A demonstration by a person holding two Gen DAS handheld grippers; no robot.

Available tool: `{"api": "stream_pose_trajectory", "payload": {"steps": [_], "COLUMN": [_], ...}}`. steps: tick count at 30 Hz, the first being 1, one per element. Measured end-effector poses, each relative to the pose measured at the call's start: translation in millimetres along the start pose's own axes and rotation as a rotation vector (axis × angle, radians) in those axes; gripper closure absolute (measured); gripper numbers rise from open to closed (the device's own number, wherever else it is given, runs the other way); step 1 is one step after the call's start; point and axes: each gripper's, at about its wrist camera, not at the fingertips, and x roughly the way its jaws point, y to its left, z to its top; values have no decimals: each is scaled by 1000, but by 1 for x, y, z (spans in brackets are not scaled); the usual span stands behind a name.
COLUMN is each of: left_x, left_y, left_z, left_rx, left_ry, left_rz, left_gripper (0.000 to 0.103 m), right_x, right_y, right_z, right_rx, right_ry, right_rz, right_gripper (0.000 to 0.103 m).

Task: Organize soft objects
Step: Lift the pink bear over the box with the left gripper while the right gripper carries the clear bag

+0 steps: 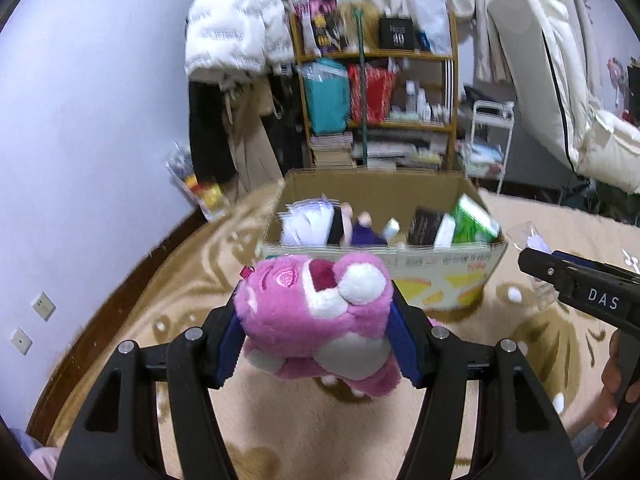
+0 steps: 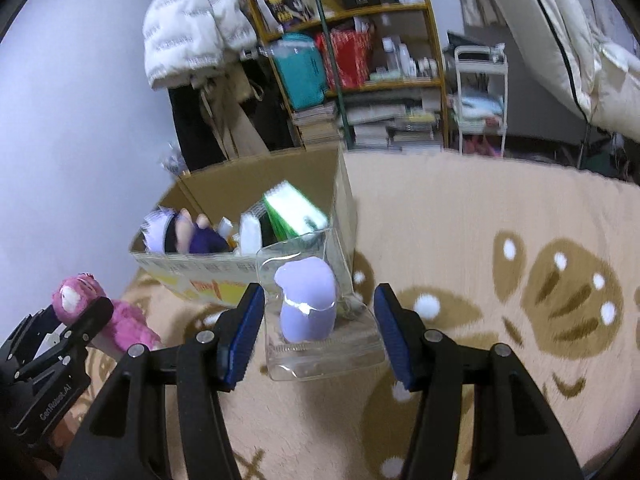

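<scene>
My left gripper (image 1: 316,320) is shut on a pink plush bear (image 1: 320,312) and holds it above the rug, just in front of an open cardboard box (image 1: 460,272). The bear also shows in the right wrist view (image 2: 80,296), held by the left gripper (image 2: 86,314). My right gripper (image 2: 320,320) is open around a purple soft toy (image 2: 308,304) in a clear plastic pouch (image 2: 320,356) lying on the rug by the box (image 2: 224,192). Its pads do not touch the pouch. The right gripper also shows at the right edge of the left wrist view (image 1: 536,260).
The box holds a doll in purple (image 2: 192,236), a green packet (image 2: 296,208) and other items. A beige patterned rug (image 2: 480,240) covers the floor. Behind stand a cluttered shelf (image 1: 380,80), hanging coats (image 1: 232,40), a white cart (image 2: 480,96) and a mattress (image 1: 560,80).
</scene>
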Motion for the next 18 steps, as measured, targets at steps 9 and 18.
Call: {"api": "stream_pose_trajectory", "payload": {"steps": [9, 18], "left_x": [-11, -2], "left_y": [5, 4], "left_z": [28, 61], "left_rx": [14, 53], "left_ry": [-112, -186], "left_rz": [16, 10], "left_gripper": [40, 40], "right_x": [-18, -14], "right_y": [8, 12], "right_z": [30, 63], "right_rx": [-18, -50], "right_ry": [-100, -151], "right_rz": [25, 30], "right_gripper": [43, 43]}}
